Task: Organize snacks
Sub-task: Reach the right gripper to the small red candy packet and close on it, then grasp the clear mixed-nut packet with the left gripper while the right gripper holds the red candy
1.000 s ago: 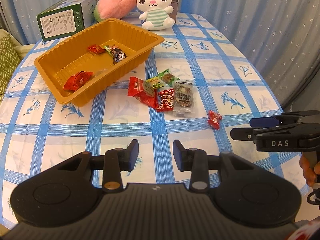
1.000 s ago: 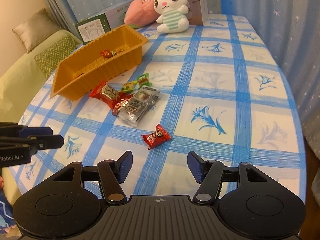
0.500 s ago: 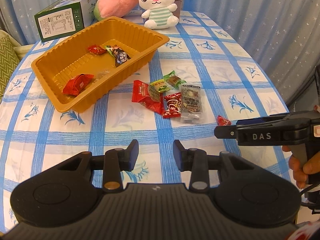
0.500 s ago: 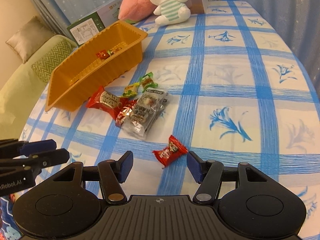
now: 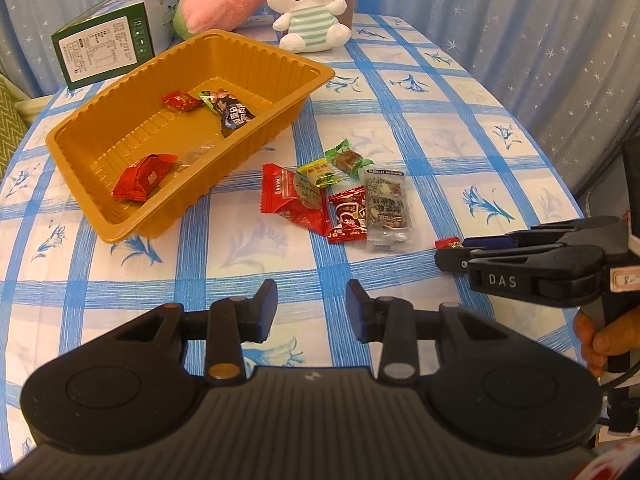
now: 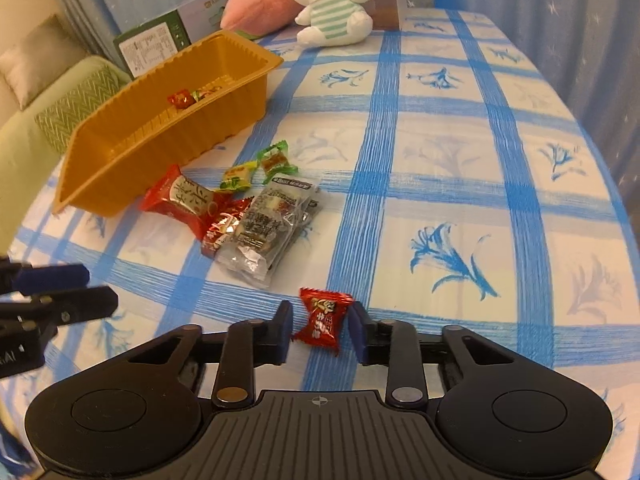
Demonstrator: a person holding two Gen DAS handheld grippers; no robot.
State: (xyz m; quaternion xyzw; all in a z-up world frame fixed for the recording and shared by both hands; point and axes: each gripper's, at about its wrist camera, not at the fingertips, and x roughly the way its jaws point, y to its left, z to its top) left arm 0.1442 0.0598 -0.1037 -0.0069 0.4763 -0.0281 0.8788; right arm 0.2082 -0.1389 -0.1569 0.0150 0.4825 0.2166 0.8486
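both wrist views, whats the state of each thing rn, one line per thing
right gripper: jaws have just been closing around the small red candy, right pad touching, left pad just clear
small red candy: on the tablecloth, not lifted
left gripper: open, empty, above the cloth
orange tray: upright, holding a few snacks
snack pile: loose beside the tray

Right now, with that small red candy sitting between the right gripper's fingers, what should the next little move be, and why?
Probably finish closing the right gripper, whose jaws have just been closing: the red candy lies between them on the tablecloth, with a sliver of gap at the left pad. Then lift toward the orange tray.
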